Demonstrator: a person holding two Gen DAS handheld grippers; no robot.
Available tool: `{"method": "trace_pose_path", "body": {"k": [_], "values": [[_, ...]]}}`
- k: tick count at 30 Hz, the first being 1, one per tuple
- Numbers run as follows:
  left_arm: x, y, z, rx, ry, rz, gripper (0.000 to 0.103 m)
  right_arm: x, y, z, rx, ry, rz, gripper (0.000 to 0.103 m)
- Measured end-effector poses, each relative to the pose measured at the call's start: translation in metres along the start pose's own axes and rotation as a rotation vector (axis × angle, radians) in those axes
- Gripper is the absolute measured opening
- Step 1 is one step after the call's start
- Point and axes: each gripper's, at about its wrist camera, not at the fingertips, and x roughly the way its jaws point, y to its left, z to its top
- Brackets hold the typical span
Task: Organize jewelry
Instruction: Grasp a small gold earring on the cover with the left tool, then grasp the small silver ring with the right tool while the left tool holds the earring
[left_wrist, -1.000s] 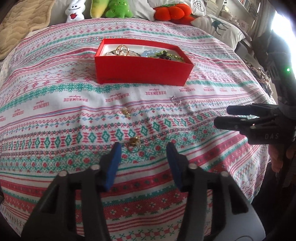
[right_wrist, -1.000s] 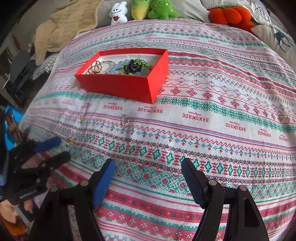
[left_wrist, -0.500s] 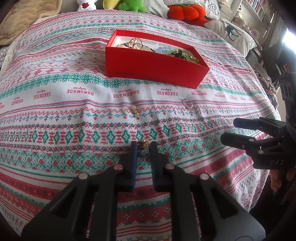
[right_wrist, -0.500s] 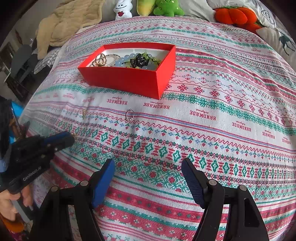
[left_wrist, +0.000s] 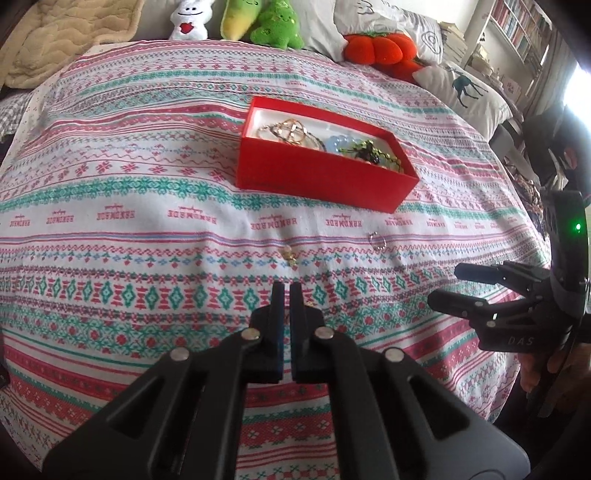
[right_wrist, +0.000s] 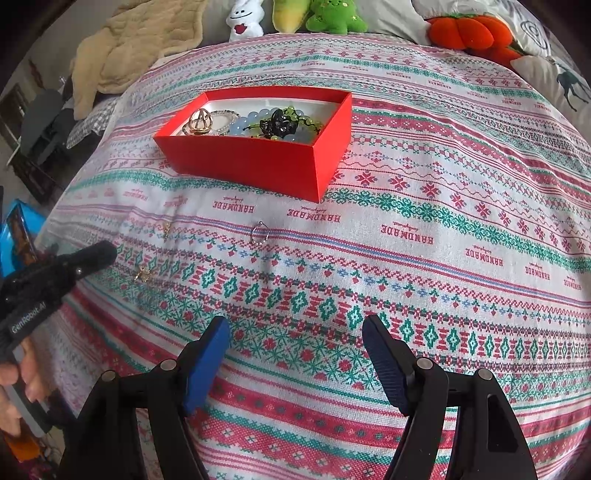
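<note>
1. At the left edge of the right wrist view, the left gripper (right_wrist: 107, 251) reaches in as a dark, blurred arm; its jaws are pressed together with nothing visibly caught, and a small gold ring (right_wrist: 142, 275) lies on the cloth just beside its tip.
2. Slightly above and to the right, a tiny gold charm (right_wrist: 167, 229) rests on the woven, cross-stitch-patterned bedspread (right_wrist: 443, 206).
3. Near the frame's centre, a thin silver hoop (right_wrist: 259, 234) lies flat, apart from both gold pieces.
4. In the upper centre sits the red cardboard box (right_wrist: 258, 162), rectangular and open-topped, holding a round gold pendant, pale blue beads and a glossy black-and-green bead tangle.
5. Along the bottom, the right gripper (right_wrist: 295, 350) hangs spread wide, its ribbed blue pads (right_wrist: 207, 354) empty above the cloth.
</note>
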Motion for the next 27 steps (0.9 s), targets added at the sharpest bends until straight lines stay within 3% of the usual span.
{"method": "trace_pose_path", "body": {"k": [3, 6, 9, 16, 17, 19, 21, 27], "values": [[0.001, 0.001, -0.006, 0.016, 0.003, -0.017, 0.008, 0.0, 0.002, 0.0, -0.007, 0.0, 0.003, 0.076], [0.004, -0.002, -0.015, 0.042, 0.016, -0.049, 0.03, 0.001, 0.002, 0.0, -0.01, 0.003, 0.003, 0.076], [0.008, -0.008, -0.019, 0.074, 0.03, -0.059, 0.032, 0.002, 0.003, 0.0, -0.01, 0.006, 0.003, 0.076], [0.026, -0.012, -0.012, 0.032, 0.065, -0.054, 0.031, 0.005, 0.003, 0.0, -0.013, 0.013, 0.003, 0.076], [0.028, -0.013, -0.011, 0.035, 0.068, -0.051, 0.029, 0.005, 0.003, 0.0, -0.013, 0.014, 0.003, 0.076], [0.032, -0.016, -0.01, 0.038, 0.082, -0.033, 0.01, 0.005, 0.002, 0.0, -0.013, 0.017, 0.002, 0.076], [0.035, -0.015, -0.009, 0.028, 0.089, -0.023, 0.004, 0.006, 0.002, 0.001, -0.013, 0.02, 0.002, 0.076], [0.025, -0.002, -0.005, -0.032, 0.048, -0.042, 0.003, 0.005, 0.003, 0.001, -0.018, 0.013, 0.004, 0.076]]}}
